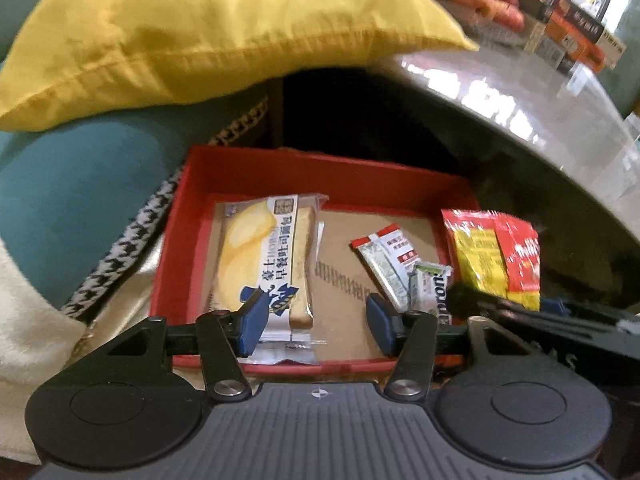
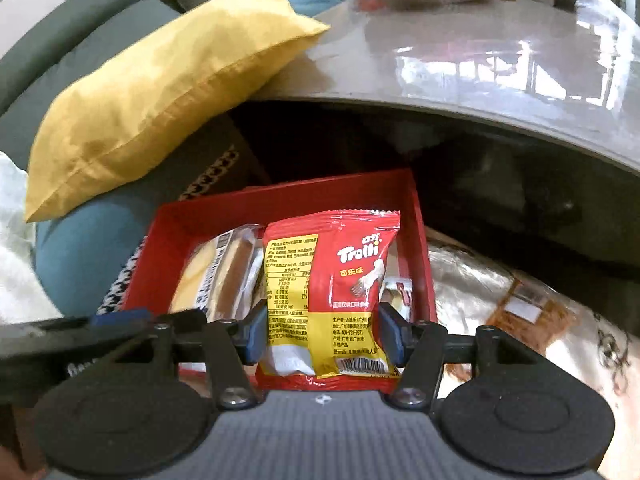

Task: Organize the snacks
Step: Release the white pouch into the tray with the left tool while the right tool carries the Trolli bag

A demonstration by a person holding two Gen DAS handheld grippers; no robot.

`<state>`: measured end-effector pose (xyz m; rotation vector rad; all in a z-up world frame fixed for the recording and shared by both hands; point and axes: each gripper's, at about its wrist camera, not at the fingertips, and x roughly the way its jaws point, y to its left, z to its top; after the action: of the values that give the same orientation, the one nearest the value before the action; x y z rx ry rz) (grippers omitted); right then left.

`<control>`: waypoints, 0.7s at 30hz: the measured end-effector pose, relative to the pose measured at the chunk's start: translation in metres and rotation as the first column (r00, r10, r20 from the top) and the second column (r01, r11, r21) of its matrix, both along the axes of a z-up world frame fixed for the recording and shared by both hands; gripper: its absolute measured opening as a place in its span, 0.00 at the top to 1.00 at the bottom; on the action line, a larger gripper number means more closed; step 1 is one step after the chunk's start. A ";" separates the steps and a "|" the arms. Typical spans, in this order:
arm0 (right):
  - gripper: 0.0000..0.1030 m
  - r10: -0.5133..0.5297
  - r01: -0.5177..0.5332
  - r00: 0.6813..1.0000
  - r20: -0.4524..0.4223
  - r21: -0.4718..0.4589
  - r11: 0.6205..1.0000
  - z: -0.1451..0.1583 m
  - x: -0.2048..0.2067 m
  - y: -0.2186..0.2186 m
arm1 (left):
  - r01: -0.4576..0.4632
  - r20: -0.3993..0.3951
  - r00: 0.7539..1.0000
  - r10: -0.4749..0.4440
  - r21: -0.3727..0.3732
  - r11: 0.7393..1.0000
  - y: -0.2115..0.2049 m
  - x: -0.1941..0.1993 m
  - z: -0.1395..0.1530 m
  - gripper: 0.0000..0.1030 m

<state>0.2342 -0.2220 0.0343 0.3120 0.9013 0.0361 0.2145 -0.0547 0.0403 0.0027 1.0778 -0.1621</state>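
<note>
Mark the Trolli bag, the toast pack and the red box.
Trolli bag (image 2: 352, 280), right wrist view, on the red front panel under the logo.
Toast pack (image 1: 264, 264), left wrist view, on the middle of the wrapper.
Red box (image 1: 320, 174), left wrist view, on the far inner wall.

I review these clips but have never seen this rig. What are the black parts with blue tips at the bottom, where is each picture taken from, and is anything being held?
A person carries two handheld grippers; each picture comes from a camera on one of them, looking along its blue-padded fingers. Both look into a red box holding a toast bread pack and small sachets. The right gripper holds a red and yellow Trolli candy bag over the box. The left gripper is open and holds nothing. Behind lie a yellow cushion and a glossy table with fruit.
</note>
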 end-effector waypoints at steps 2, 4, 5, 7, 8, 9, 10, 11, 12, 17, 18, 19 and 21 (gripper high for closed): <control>0.50 0.003 -0.003 1.000 -0.013 0.007 1.000 -0.006 0.006 -0.003 | 0.011 -0.013 1.000 -0.011 0.010 1.000 0.003 -0.004 -0.004 0.39; 0.50 0.004 -0.004 1.000 -0.026 0.003 1.000 -0.011 0.008 -0.006 | 0.013 -0.012 1.000 -0.013 0.021 1.000 0.012 -0.015 -0.008 0.29; 0.50 0.003 -0.003 1.000 -0.031 0.000 1.000 -0.012 0.009 -0.008 | 0.014 -0.005 1.000 -0.014 0.035 0.999 0.016 -0.024 -0.010 0.25; 0.50 -0.008 0.008 0.999 -0.037 0.003 1.000 -0.014 0.007 -0.013 | 0.053 -0.021 0.998 -0.052 0.057 0.997 0.015 -0.044 -0.018 0.24; 0.50 -0.012 0.012 0.999 -0.035 0.006 1.000 -0.013 0.005 -0.016 | 0.089 -0.026 0.996 -0.087 0.055 0.995 0.010 -0.053 -0.021 0.24; 0.50 -0.015 0.015 0.999 -0.035 0.010 1.000 -0.012 0.004 -0.019 | 0.131 -0.020 0.991 -0.130 0.060 0.990 0.003 -0.061 -0.023 0.22; 0.50 -0.016 0.017 0.999 -0.033 0.011 1.000 -0.012 0.002 -0.021 | 0.172 0.001 0.985 -0.172 0.081 0.982 -0.006 -0.067 -0.026 0.21; 0.50 -0.018 0.019 0.999 -0.030 0.013 1.000 -0.011 0.000 -0.022 | 0.197 0.021 0.980 -0.200 0.104 0.975 -0.015 -0.070 -0.029 0.20; 0.50 -0.022 0.023 0.999 -0.028 0.019 1.000 -0.010 0.000 -0.023 | 0.215 0.037 0.975 -0.221 0.116 0.970 -0.024 -0.070 -0.031 0.19; 0.50 -0.014 0.015 1.000 -0.015 0.036 0.999 -0.004 -0.006 -0.029 | 0.277 0.096 0.951 -0.294 0.163 0.947 -0.055 -0.062 -0.041 0.15; 0.50 -0.015 0.015 1.000 -0.013 0.039 0.999 -0.003 -0.008 -0.033 | 0.292 0.105 0.944 -0.312 0.173 0.941 -0.058 -0.067 -0.043 0.14; 0.50 -0.021 0.021 1.000 -0.010 0.045 0.999 -0.002 -0.009 -0.037 | 0.314 0.109 0.934 -0.340 0.198 0.928 -0.063 -0.075 -0.045 0.14; 0.50 -0.032 0.033 0.999 -0.011 0.052 0.998 0.000 -0.012 -0.045 | 0.385 0.057 0.916 -0.397 0.156 0.910 -0.067 -0.093 -0.051 0.25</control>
<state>0.2219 -0.2666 0.0338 0.3762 0.9061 0.0281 0.1217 -0.1215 -0.0108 0.3551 0.9893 -0.4434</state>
